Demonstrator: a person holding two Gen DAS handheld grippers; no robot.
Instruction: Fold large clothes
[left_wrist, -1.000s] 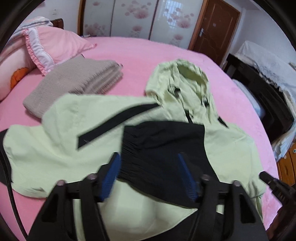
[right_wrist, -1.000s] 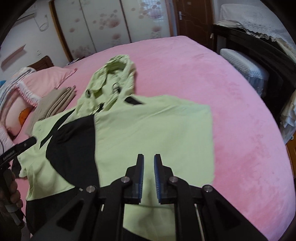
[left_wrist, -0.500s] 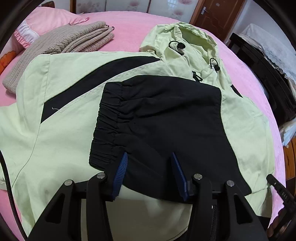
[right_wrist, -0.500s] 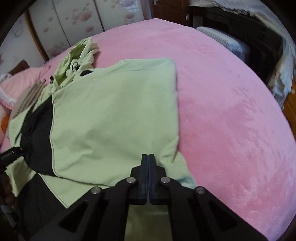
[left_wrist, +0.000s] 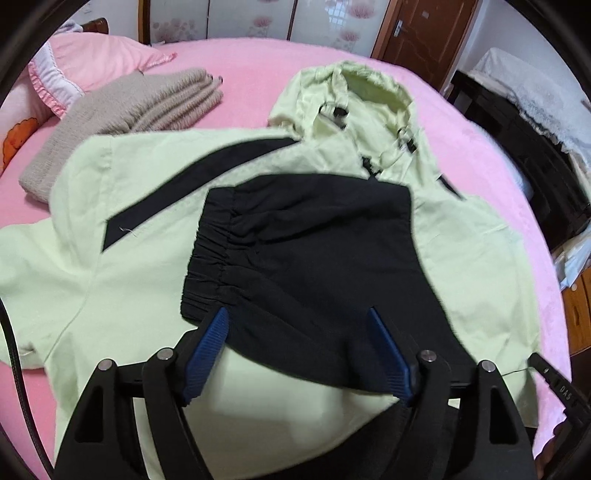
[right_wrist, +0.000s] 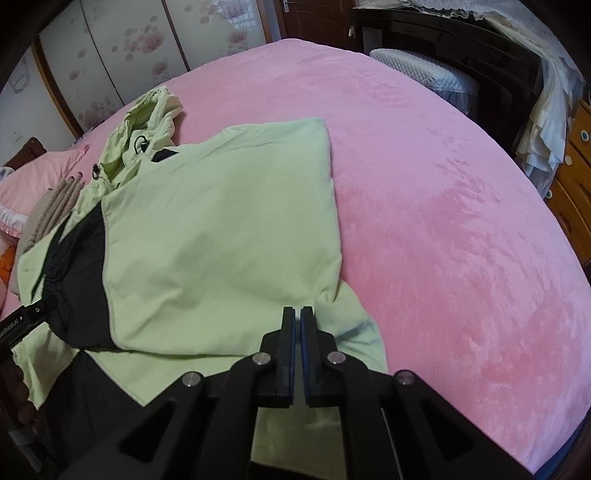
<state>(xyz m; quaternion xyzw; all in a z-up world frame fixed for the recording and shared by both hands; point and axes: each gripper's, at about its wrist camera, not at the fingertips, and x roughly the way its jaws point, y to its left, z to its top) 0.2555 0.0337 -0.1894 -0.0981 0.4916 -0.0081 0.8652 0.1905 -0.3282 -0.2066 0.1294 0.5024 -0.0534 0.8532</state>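
Ahead of the spread left hand-held gripper (left_wrist: 297, 332) lies the jacket (left_wrist: 122, 258) on the bed (right_wrist: 443, 184), sleeve folded across; the right hand-held gripper (right_wrist: 297, 314), pressed together, should pinch the hem squarely before folding.

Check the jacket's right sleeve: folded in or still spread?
Folded in. The black-cuffed sleeve lies across the chest of the green hooded jacket, elastic cuff pointing left.
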